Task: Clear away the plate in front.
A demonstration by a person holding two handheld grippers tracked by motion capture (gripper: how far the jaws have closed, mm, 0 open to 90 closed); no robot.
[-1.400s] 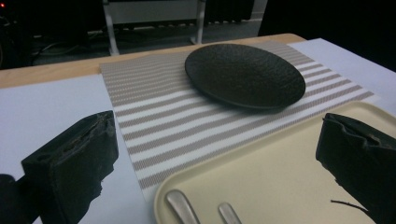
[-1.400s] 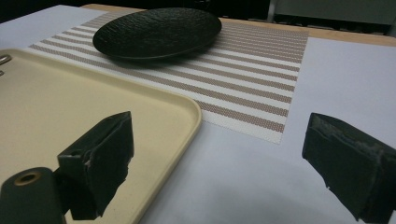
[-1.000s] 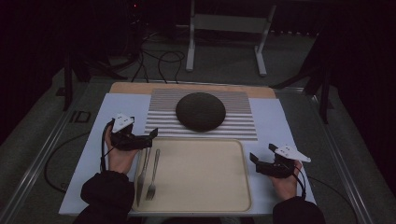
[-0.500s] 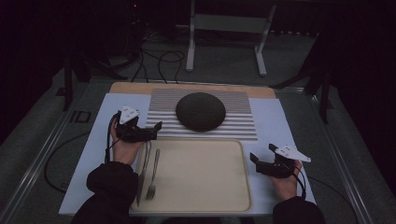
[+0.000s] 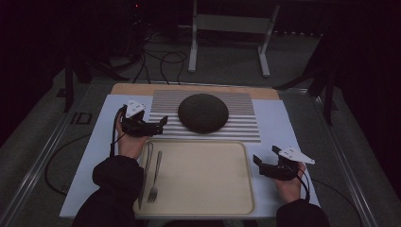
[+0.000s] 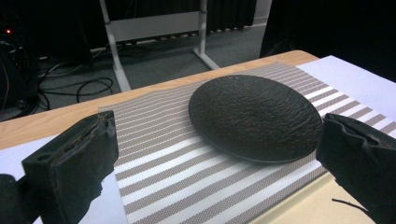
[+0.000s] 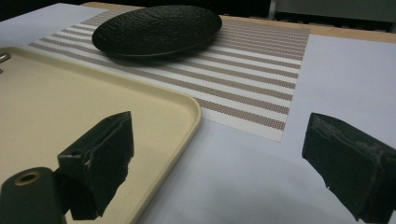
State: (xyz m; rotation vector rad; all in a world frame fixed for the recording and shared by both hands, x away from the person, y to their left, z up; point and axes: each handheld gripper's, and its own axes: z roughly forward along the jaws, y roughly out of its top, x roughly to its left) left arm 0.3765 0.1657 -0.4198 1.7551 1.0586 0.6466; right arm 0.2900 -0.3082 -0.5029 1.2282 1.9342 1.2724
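A dark, rough-textured plate (image 5: 203, 112) (image 6: 254, 116) (image 7: 156, 29) lies on a striped placemat (image 5: 246, 120) (image 6: 168, 154) (image 7: 252, 56). In front of the mat is a cream tray (image 5: 203, 179) (image 7: 70, 107) with a fork (image 5: 154, 177) and another utensil (image 5: 144, 170) at its left side. My left gripper (image 5: 163, 124) (image 6: 215, 163) is open, held over the mat's left edge and pointing at the plate, a short way from its rim. Beside the tray's right edge my right gripper (image 5: 258, 163) (image 7: 219, 158) rests low over the white table cover, open and holding nothing.
A white cover (image 5: 283, 127) lies over the wooden table (image 5: 142, 88). Beyond the table's far edge stand a metal frame (image 5: 227, 28) and loose cables (image 5: 161, 56) on the floor. A cable (image 5: 56, 161) trails off the left side.
My left gripper has moved forward and right, from beside the tray's top-left corner onto the mat's left edge, nearer the plate. The right gripper has hardly moved.
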